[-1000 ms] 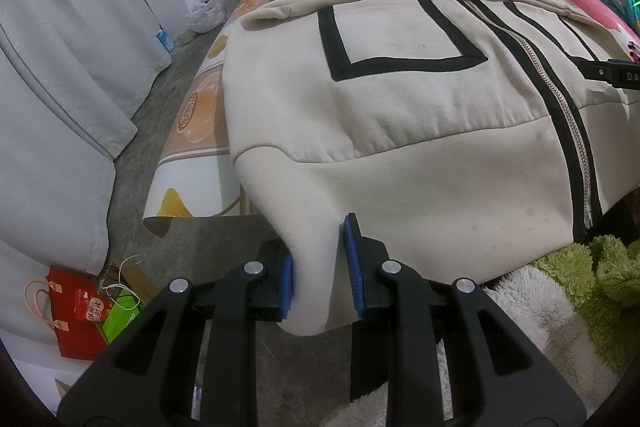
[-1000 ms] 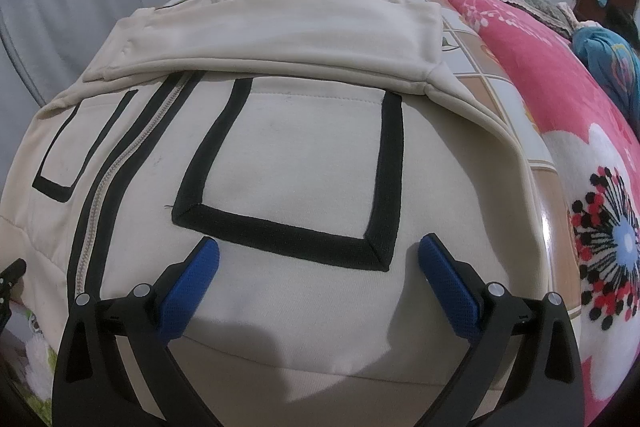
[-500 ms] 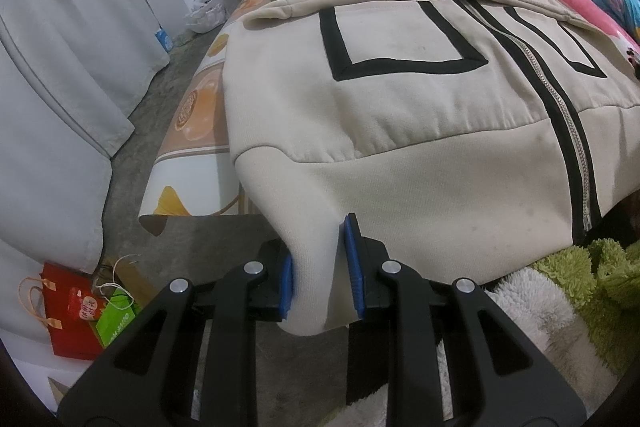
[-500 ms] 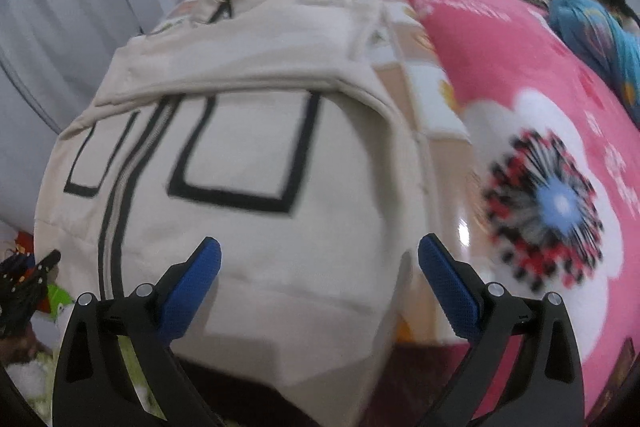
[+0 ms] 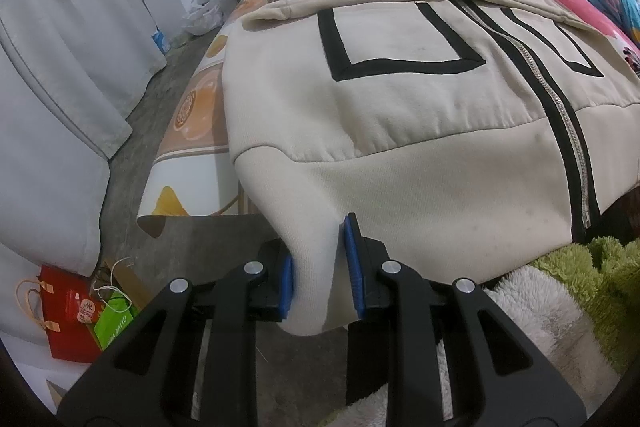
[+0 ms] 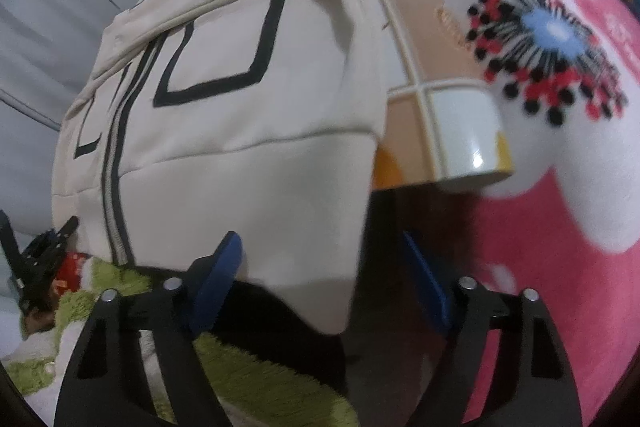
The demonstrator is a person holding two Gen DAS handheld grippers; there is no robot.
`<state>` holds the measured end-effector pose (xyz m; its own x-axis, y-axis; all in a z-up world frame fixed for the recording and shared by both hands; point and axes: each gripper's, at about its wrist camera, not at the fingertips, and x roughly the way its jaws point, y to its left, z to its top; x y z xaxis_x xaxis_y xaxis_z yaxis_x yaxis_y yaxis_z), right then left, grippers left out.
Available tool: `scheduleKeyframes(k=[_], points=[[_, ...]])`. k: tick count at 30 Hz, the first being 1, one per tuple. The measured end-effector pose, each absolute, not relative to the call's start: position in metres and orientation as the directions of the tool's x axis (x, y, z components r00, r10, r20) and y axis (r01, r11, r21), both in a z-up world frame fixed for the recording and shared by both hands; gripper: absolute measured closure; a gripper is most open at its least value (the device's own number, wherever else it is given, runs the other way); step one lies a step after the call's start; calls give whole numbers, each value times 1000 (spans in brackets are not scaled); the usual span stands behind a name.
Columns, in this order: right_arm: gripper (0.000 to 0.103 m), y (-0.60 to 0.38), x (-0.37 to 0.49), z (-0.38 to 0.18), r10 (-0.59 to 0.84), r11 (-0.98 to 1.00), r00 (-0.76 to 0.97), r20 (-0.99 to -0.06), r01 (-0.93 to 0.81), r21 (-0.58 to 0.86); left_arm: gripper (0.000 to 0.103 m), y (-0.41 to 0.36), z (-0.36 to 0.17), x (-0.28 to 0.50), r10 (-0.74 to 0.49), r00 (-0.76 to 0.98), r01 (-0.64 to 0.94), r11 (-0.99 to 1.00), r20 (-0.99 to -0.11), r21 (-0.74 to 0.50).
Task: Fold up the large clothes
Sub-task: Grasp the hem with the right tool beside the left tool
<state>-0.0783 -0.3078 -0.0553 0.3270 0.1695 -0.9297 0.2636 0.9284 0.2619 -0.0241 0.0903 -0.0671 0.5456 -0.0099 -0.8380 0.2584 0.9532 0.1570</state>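
two grippers: left gripper (image 5: pixel 322 277) pinches jacket (image 5: pixel 400 99) hem corner; right gripper (image 6: pixel 320 281) closing, unclamped, w/ other corner between. no legible labels.

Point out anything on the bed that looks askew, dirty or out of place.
The cream jacket hangs over the bed's edge instead of lying flat; faint grey marks dot its hem band. One hem corner is pinched in the left gripper. Nothing looks torn or spilled.

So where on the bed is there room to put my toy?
The tiled sheet between the jacket and the pink blanket is bare, and so is the strip by the curtain. The middle is covered.
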Motion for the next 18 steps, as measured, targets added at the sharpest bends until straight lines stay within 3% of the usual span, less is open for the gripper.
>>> scheduleKeyframes(k=[4, 12, 18], points=[[50, -297, -81, -56, 184, 937, 315, -931, 230, 263, 81, 87, -66, -25, 7, 548, 256, 950, -836, 176], [73, -296, -83, -55, 161, 950, 315, -935, 206, 233, 81, 74, -60, -25, 90, 546, 233, 939, -833, 254], [76, -294, -78, -59, 152, 960, 300, -942, 182, 213, 81, 68, -57, -26, 129, 547, 216, 933, -827, 288]])
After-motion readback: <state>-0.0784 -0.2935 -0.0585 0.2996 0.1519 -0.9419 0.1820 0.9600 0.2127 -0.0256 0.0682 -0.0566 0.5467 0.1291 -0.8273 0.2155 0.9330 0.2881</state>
